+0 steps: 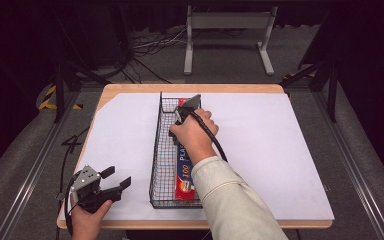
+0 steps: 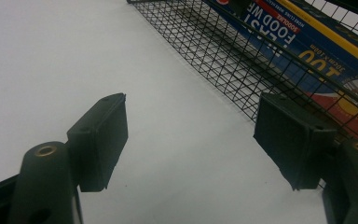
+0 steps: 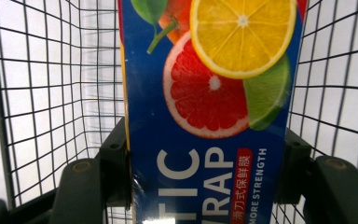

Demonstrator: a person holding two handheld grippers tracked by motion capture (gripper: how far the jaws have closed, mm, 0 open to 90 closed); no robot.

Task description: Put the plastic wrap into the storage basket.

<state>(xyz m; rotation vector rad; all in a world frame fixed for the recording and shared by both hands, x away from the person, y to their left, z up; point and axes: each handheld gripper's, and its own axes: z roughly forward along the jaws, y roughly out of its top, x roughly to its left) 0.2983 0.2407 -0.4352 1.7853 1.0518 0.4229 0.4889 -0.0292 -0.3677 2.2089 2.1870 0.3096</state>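
- Left gripper (image 1: 117,177), black, two-jawed, rests at the table's near left edge, jaws spread apart, grasping nothing.
- Long black wire basket (image 1: 156,150) stands mid-table.
- Right gripper (image 1: 186,107) clamps the blue plastic-wrap box (image 1: 184,172) inside the basket; the person's hand hides the box's middle.

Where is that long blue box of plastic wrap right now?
The long blue plastic wrap box lies lengthwise inside the black wire basket at the middle of the white table. The right gripper clamps its sides, while the left gripper waits open near the table's front-left corner.
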